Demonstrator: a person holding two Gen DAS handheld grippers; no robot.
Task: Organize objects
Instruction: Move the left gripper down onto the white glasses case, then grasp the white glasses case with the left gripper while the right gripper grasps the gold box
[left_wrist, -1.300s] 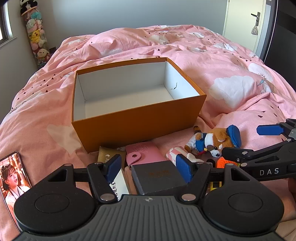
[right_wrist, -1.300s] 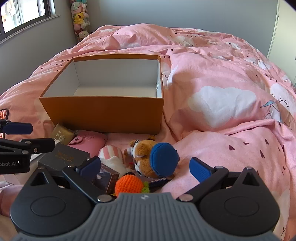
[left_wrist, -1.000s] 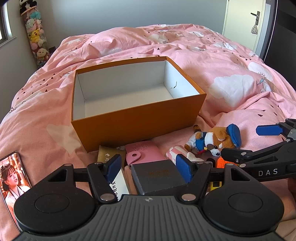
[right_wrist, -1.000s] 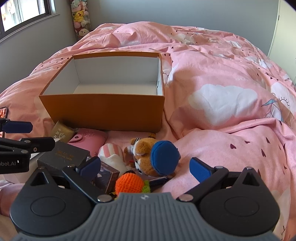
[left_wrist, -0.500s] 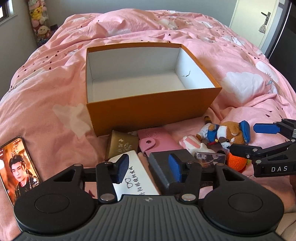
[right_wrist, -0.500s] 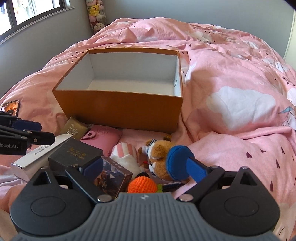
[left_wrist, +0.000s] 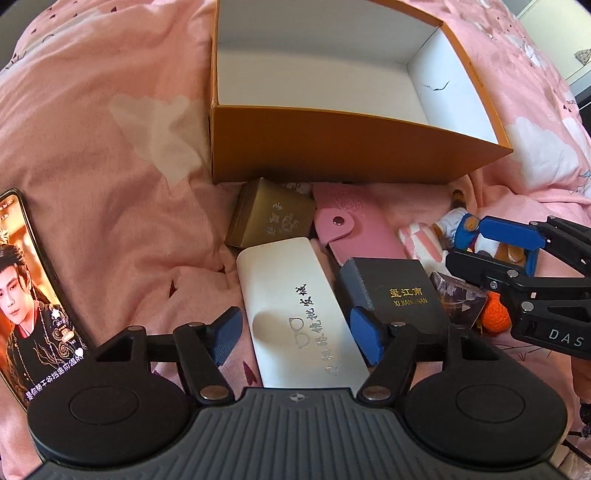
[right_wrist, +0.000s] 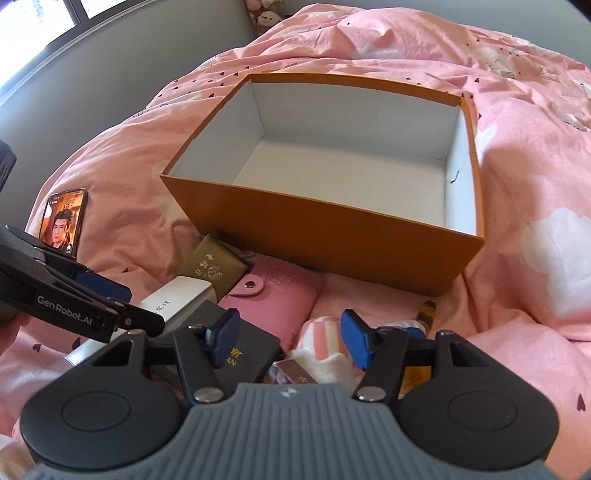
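An empty orange box (left_wrist: 354, 147) with a white inside sits on the pink bed; it also shows in the right wrist view (right_wrist: 332, 229). In front of it lie a gold box (left_wrist: 271, 218), a pink wallet (left_wrist: 354, 229), a white case (left_wrist: 299, 310), a black box (left_wrist: 399, 291), a striped plush (right_wrist: 325, 339) and an orange knit ball (left_wrist: 496, 314). My left gripper (left_wrist: 295, 336) is open, its fingers either side of the white case. My right gripper (right_wrist: 291, 339) is open, low over the black box (right_wrist: 240, 350) and the striped plush.
A phone (left_wrist: 26, 288) with a lit screen lies on the bedding at the left, also seen in the right wrist view (right_wrist: 62, 221). A plush dog (left_wrist: 465, 225) lies behind the right gripper's finger. Rumpled pink duvet surrounds everything.
Both grippers have dropped lower and closer to the pile. The left now straddles the white case; the right has moved left over the black box and striped plush.
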